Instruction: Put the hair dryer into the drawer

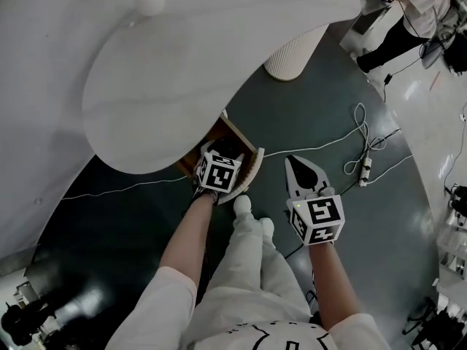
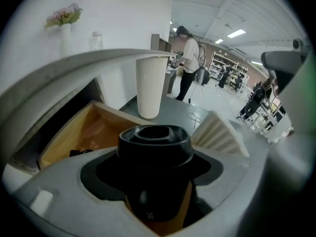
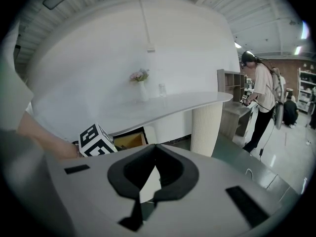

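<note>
The black hair dryer (image 2: 155, 144) fills the left gripper view with its round nozzle toward the camera, and my left gripper (image 2: 155, 179) is shut on it. It hangs over the open wooden drawer (image 2: 74, 132), next to the drawer's ribbed white front (image 2: 219, 132). In the head view the left gripper (image 1: 222, 154) sits above the drawer (image 1: 241, 138) under the table edge, and its marker cube hides the dryer. To the right of the drawer, my right gripper (image 1: 303, 170) is shut over the dark floor and holds nothing; its jaws (image 3: 155, 149) meet at the tips.
A curved white tabletop (image 1: 204, 57) overhangs the drawer, carried by a ribbed white pillar (image 1: 295, 53). White cables and a power strip (image 1: 366, 168) lie on the floor to the right. A person (image 1: 408, 13) stands at a counter far right. A flower vase (image 3: 140, 85) is on the table.
</note>
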### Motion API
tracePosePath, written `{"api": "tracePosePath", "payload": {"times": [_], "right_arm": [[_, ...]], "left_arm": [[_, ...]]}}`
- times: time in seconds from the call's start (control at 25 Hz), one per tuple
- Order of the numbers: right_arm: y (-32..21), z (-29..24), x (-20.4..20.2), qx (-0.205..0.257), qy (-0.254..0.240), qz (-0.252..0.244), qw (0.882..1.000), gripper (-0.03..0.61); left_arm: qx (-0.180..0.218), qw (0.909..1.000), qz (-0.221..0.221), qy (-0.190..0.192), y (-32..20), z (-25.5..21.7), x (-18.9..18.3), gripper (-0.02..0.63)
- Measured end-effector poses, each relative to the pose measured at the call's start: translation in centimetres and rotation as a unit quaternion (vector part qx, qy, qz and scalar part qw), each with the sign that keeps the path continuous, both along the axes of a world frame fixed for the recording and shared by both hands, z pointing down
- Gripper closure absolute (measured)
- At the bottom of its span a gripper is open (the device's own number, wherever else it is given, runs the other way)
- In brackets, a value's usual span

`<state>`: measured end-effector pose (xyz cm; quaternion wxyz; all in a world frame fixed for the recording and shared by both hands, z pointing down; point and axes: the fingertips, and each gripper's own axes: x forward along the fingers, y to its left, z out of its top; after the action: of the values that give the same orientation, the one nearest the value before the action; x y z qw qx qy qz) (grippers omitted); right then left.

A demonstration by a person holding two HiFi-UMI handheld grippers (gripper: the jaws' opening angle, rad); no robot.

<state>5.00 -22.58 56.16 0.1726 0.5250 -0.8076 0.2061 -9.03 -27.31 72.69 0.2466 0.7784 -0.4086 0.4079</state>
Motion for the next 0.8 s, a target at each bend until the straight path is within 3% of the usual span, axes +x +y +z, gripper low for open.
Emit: {"api": "tracePosePath", "payload": {"times": [0.16,0.4,0.6,0.8], "right_arm": [[-0.7,0.8,-0.3,-0.002,-0.002,0.003,1.0,0.577],[-0.9,1.8,-0.5,-0.01,-0.002,0.009,1.0,0.577],[-1.2,2.6,-0.5,-0.014,0.002,0.013,1.0,0.577],[-1.6,3.2,-0.1,-0.019,0.002,0.019,1.0,0.577]], "left_arm": [[-0.033,0.9992,0.013,-0.02,-0.1,2.3,-0.6,0.259],[-0.068,0.9933,0.038,-0.086,-0.1,5.2,-1.5,0.259],[-0.073,0.9862,0.057,-0.137,-0.1,7.3,-1.1,0.259],[-0.064,0.9868,0.074,-0.129,-0.9,8.3,-0.1,0.259]]}}
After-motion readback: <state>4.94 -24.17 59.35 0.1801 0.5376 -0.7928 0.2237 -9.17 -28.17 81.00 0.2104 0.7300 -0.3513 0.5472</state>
